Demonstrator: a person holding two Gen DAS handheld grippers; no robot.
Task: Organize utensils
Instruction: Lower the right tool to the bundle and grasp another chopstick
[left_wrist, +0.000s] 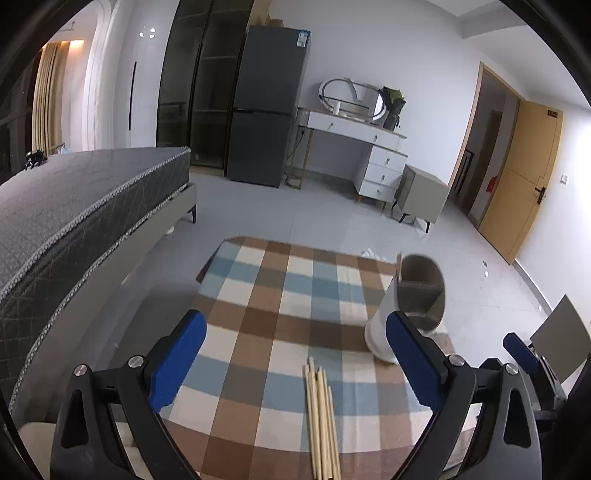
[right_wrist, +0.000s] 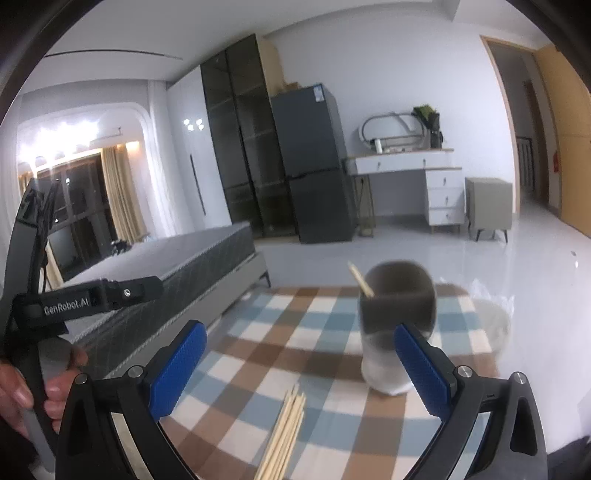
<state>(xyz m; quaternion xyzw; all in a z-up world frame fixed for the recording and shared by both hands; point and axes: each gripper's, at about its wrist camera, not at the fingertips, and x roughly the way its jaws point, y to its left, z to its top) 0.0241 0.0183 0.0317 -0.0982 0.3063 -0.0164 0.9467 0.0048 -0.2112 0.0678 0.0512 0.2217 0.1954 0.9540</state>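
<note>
Several wooden chopsticks (left_wrist: 322, 417) lie in a bundle on the checked tablecloth (left_wrist: 266, 295), between the fingers of my open, empty left gripper (left_wrist: 295, 354). A white utensil holder (left_wrist: 410, 306) with a grey divided inside stands at the right, one chopstick (left_wrist: 399, 264) leaning in it. In the right wrist view the bundle (right_wrist: 284, 435) lies below my open, empty right gripper (right_wrist: 299, 358). The holder (right_wrist: 395, 325) stands just behind the right finger, with the chopstick (right_wrist: 360, 278) sticking out.
A bed (left_wrist: 74, 206) runs along the table's left side. The left gripper's body and the hand holding it (right_wrist: 33, 332) show at the left of the right wrist view. The right gripper's finger (left_wrist: 521, 350) shows at the far right. A clear plastic bag (right_wrist: 491, 310) lies behind the holder.
</note>
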